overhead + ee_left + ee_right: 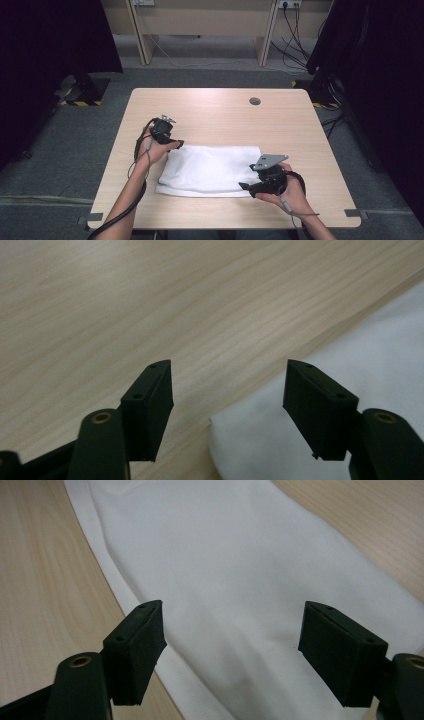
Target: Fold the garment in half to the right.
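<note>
The right tool (248,186) is nearest to the person. It sits low at the near right corner of the white cloth (212,170), and its two black jaws stand wide apart. In the right gripper view the cloth (240,580) lies flat under the gap, and nothing is pinched.

The cloth is folded into a long shape. It lies flat on the table (220,112), a bit toward the near edge, between the two hands.

The left tool (176,144) is a little farther away, at the far left corner of the cloth. Its jaws stand fairly wide too, and they hold nothing. In the left gripper view the corner of the cloth (320,415) lies just under the gap, near one jaw, with bare wood beside it.

It looks like the step is getting ready to grab the cloth, one tool at each end. Next, each tool likely needs to go down so one jaw slides under the edge, then squeeze. The cloth is thin and soft, so a pinch may catch only the top layer.
</note>
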Available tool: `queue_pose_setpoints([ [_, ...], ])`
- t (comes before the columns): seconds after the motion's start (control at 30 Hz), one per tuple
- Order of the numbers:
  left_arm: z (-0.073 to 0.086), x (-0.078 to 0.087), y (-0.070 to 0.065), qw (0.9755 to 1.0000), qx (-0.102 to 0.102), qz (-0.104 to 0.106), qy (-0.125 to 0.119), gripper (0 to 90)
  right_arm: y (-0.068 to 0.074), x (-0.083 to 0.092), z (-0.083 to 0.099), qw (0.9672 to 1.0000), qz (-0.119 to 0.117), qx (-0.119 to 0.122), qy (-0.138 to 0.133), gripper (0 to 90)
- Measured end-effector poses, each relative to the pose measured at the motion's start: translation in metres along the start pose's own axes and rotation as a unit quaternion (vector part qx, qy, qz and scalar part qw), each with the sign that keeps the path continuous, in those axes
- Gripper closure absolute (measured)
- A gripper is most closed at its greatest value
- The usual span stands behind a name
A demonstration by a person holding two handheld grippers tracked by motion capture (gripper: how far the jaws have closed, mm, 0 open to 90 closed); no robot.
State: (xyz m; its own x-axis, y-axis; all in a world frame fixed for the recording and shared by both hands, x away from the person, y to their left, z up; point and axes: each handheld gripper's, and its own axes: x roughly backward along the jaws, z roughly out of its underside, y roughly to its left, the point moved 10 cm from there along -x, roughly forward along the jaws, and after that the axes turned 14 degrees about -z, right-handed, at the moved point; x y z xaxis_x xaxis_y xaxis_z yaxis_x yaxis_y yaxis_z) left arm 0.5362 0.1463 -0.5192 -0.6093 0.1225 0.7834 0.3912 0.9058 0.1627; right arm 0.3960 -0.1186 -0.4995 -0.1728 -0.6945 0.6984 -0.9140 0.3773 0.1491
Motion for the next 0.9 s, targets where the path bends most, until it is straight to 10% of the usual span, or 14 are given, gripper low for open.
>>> queue_pose_setpoints([
  [0.4, 0.020, -0.009, -0.007, 0.9993, 0.002, 0.024, 0.029, 48.3, 0.012, -0.007, -0.013, 0.9997, -0.009, 0.021, 0.005, 26.5],
  [0.63, 0.020, -0.007, -0.013, 0.9993, -0.011, 0.027, 0.025, 70.6, 0.019, -0.015, -0.025, 0.9992, -0.015, 0.036, 0.012, 26.9],
  [0.9, 0.018, -0.002, -0.013, 0.9991, -0.020, 0.028, 0.024, 83.0, 0.042, -0.049, -0.059, 0.9954, -0.038, 0.083, 0.029, 28.1],
])
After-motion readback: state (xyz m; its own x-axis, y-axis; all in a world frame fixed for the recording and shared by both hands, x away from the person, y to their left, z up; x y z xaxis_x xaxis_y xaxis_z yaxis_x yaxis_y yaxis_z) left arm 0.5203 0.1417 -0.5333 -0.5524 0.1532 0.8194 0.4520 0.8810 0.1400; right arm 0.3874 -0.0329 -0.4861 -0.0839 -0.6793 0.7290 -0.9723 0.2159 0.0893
